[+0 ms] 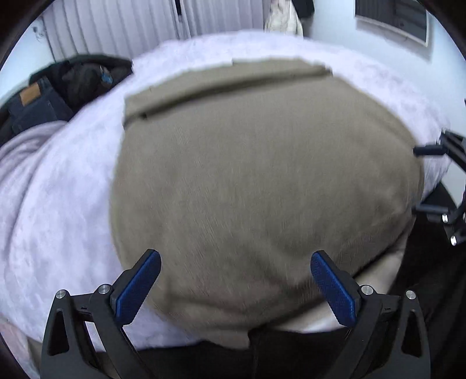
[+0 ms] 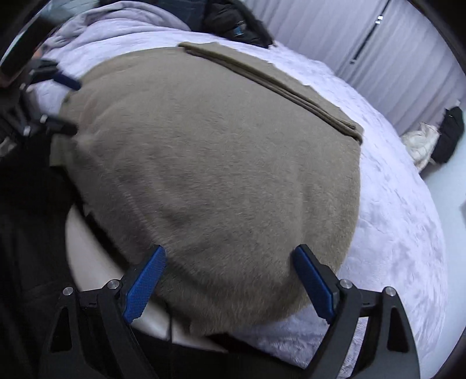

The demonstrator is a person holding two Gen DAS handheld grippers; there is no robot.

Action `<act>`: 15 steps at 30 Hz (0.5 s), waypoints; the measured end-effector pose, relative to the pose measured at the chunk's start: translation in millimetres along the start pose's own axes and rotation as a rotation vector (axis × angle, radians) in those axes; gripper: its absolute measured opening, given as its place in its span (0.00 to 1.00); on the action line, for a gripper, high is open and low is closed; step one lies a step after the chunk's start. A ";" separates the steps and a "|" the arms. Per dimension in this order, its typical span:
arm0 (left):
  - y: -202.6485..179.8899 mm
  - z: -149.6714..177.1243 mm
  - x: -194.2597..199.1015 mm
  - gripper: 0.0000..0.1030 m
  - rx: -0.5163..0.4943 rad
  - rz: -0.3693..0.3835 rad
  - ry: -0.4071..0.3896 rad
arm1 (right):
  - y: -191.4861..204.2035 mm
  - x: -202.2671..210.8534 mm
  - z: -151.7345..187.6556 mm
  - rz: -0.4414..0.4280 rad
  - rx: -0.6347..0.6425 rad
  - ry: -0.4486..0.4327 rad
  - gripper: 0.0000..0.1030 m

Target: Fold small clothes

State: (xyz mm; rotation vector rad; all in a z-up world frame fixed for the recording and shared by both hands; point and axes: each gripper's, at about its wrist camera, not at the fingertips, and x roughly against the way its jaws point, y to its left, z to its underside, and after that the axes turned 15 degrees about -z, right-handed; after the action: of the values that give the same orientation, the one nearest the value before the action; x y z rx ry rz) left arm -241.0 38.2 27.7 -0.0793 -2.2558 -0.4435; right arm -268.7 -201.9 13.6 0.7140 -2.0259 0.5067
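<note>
Bed: lilac blanket (image 1: 58, 204) under both grippers.
Cloth (image 1: 247, 180): olive, flat ahead, far edge folded.
Left gripper (image 1: 236, 280): open, empty.
Right gripper (image 2: 230, 280): open, empty.
Risk: pinching blanket along with the hem.

Both looking down close over the olive garment (image 1: 247, 180), filling mid-frame in each. Left view facing the blinds (image 1: 116, 26); right view angled leftward, blinds upper right.

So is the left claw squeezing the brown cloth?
No, the left claw is wide open above the brown cloth, with nothing pinched between its blue fingers.
</note>
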 end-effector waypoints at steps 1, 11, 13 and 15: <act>5.3 -7.4 2.5 1.00 0.028 -0.004 -0.025 | -0.9 10.3 -2.9 -0.027 -0.003 -0.028 0.89; -10.5 -58.7 -70.4 1.00 0.150 -0.003 0.110 | -38.1 -19.9 -82.7 -0.071 -0.210 -0.177 0.89; -2.7 -47.4 -60.5 1.00 0.188 0.006 0.052 | -42.9 -39.5 -80.5 -0.083 -0.258 -0.121 0.89; 1.7 -25.3 -48.1 1.00 0.183 0.018 0.055 | -38.0 -27.7 -60.6 -0.081 -0.251 -0.175 0.90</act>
State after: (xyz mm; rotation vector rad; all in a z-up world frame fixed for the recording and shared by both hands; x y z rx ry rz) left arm -190.5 35.4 7.8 0.0065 -2.2290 -0.2259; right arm -194.2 -186.2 23.7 0.7024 -2.1638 0.1427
